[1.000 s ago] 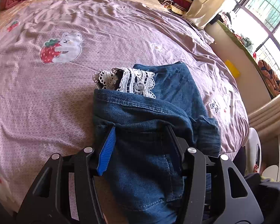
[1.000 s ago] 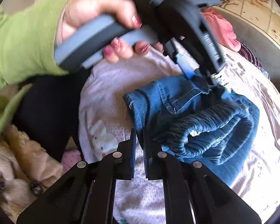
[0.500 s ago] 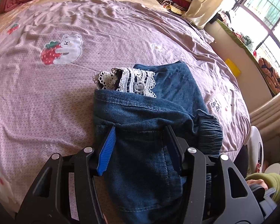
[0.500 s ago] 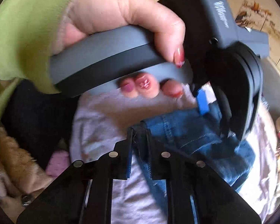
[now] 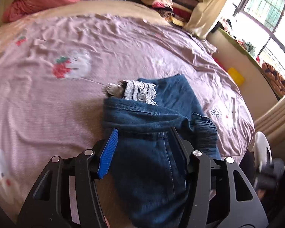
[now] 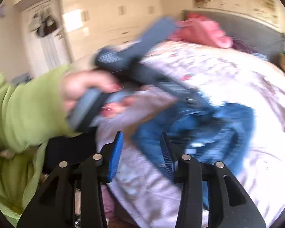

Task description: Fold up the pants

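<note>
Pants (image 5: 152,133), folded into a denim bundle with white lace trim (image 5: 140,93) poking out, lay on the pink bedsheet (image 5: 47,114). My left gripper (image 5: 144,134) stood spread wide, its fingers straddling the near end of the denim. My right gripper (image 6: 142,138) was released too, gaping just short of the blurred pants.

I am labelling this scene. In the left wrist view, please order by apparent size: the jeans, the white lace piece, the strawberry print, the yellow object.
1. jeans, nearest the camera
2. strawberry print, blurred
3. white lace piece, close to the print, so that order is unsure
4. yellow object, farther away
</note>
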Demonstrator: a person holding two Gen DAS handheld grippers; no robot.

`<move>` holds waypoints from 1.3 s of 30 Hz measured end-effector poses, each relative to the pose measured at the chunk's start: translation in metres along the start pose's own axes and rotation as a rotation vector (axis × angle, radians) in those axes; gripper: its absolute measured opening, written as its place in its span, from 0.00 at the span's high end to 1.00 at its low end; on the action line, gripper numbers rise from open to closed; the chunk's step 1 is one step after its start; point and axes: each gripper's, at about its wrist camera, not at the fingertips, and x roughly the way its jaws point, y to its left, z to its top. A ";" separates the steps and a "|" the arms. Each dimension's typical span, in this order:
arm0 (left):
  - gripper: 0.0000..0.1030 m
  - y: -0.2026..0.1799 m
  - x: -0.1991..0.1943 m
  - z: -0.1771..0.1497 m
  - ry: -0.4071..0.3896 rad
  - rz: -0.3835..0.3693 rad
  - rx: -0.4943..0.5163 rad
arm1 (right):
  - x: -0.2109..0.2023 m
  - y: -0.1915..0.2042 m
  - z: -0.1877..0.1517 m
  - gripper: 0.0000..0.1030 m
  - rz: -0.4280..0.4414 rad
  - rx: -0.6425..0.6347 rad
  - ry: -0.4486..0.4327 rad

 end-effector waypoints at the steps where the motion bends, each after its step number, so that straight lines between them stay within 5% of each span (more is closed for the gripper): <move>1: 0.52 0.001 -0.004 -0.003 -0.004 0.014 -0.004 | -0.004 -0.008 0.002 0.60 -0.040 0.021 -0.006; 11: 0.51 0.000 0.006 -0.049 0.066 0.075 -0.009 | 0.038 -0.043 -0.009 0.60 -0.203 0.081 0.120; 18: 0.48 0.004 0.020 -0.058 0.066 0.081 -0.026 | 0.061 -0.067 -0.032 0.60 -0.159 0.217 0.183; 26: 0.47 -0.010 -0.010 -0.054 0.010 0.086 -0.021 | 0.018 -0.059 -0.017 0.53 -0.165 0.236 0.082; 39: 0.28 -0.032 -0.050 -0.046 -0.053 0.096 0.010 | -0.033 -0.062 -0.009 0.22 -0.281 0.246 -0.026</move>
